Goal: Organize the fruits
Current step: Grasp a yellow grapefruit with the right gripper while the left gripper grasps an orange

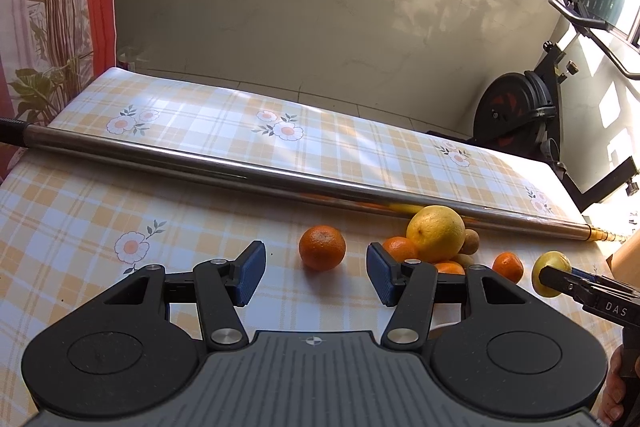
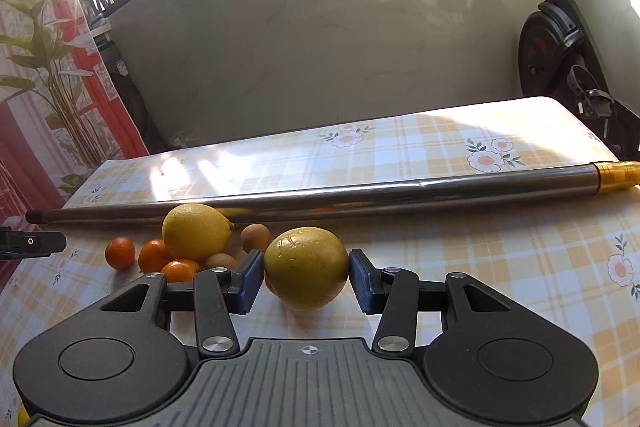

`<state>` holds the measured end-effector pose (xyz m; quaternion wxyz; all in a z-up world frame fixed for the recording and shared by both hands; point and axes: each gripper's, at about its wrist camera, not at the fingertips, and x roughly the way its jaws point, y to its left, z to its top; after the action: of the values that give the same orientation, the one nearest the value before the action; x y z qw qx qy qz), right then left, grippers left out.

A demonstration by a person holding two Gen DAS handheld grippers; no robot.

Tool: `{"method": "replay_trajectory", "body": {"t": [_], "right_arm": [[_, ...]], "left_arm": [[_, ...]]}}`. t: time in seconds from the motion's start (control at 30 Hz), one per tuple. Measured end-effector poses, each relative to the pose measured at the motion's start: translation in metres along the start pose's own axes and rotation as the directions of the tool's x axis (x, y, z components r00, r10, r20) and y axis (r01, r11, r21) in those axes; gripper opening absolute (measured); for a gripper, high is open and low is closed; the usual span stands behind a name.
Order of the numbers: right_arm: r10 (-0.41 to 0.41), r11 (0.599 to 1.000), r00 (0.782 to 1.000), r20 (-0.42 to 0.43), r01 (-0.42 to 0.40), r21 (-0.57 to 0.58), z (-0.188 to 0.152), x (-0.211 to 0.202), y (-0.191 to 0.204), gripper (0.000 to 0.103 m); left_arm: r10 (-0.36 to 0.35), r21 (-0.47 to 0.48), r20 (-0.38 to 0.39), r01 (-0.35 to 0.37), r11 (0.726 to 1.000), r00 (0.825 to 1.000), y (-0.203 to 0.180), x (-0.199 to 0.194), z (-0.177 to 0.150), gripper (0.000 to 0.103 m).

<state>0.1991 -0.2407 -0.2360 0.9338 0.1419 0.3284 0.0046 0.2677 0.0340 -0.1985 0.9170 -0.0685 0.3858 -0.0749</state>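
Sunlit and cluttered, the room shows a leafy printed curtain at far left, a pale wall behind, and an exercise bike at the right. Below them lies a table under a yellow checked tablecloth with daisy prints, and a long metal pole rests across it from left to right, its gold tip at the right end.

Going left to right in the left wrist view: the left gripper hovers low over the cloth with its blue pads spread wide and nothing between them. Just ahead of the gap sits a lone tangerine on the cloth, touching neither pad. Right of it is a cluster of fruit against the pole: a large yellow lemon on top of smaller tangerines, with a brown round fruit tucked behind. Another small tangerine lies just beyond the cluster.

Farthest right, the right gripper is clamped on a yellow-green citrus, both pads pressed against its sides. Whether the fruit touches the cloth or is raised cannot be told
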Motion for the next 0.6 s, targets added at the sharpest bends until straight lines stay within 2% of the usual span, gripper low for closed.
{"method": "replay_trajectory", "body": {"t": [0.4, 0.6], "right_arm": [[0.039, 0.999, 0.999, 0.0, -0.039, 0.003, -0.012, -0.021, 0.024, 0.043], [0.044, 0.999, 0.999, -0.003, -0.044, 0.008, -0.012, -0.021, 0.025, 0.043]], "left_arm": [[0.025, -0.01, 0.022, -0.025, 1.0, 0.999, 0.011, -0.004, 0.014, 0.058], [0.018, -0.005, 0.005, -0.018, 1.0, 1.0, 0.008, 0.011, 0.018, 0.058]]}}
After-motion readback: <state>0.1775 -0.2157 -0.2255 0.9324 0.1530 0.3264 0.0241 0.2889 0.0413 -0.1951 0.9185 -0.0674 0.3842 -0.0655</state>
